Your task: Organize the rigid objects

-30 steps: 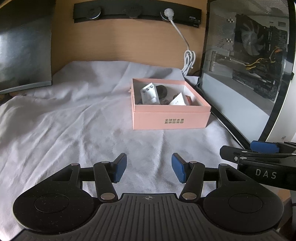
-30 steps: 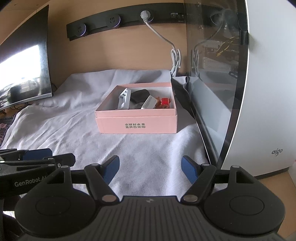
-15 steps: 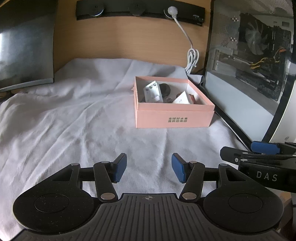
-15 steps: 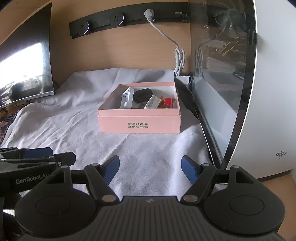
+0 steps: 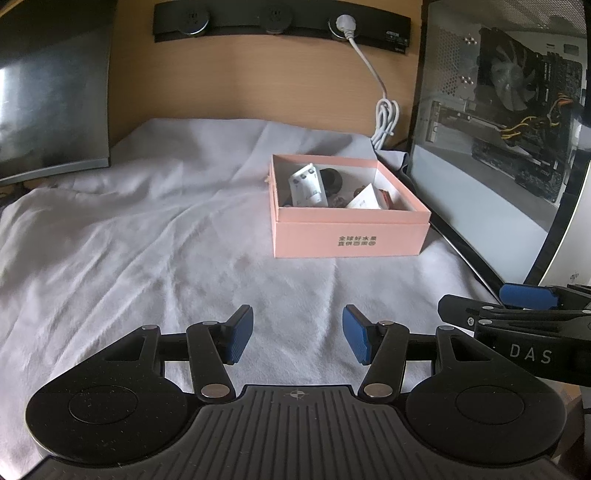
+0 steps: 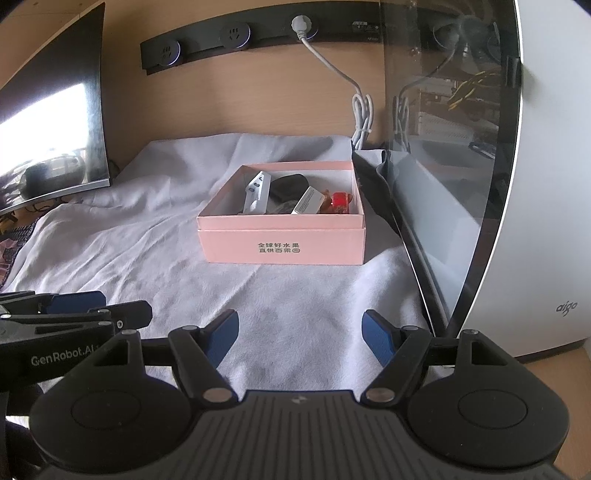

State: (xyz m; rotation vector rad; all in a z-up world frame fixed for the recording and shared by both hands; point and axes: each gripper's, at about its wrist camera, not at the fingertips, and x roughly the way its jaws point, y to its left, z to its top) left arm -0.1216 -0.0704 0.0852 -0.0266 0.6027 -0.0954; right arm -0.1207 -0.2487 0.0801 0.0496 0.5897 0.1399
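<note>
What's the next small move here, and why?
Probably none beyond a final check: every loose item in view already sits inside the pink box, the cloth around it shows nothing left to collect, and both the left gripper and right gripper are open and hold nothing. If more is wanted, I'd ease the right gripper toward the box to tidy its contents.

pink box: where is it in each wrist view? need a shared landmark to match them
Left wrist: pink box right of centre, mid-height, on the grey cloth, close to the glass-sided PC case.
Right wrist: pink box near centre, mid-height, left of the case.
Shared landmark: white plug in the black socket strip above.
</note>
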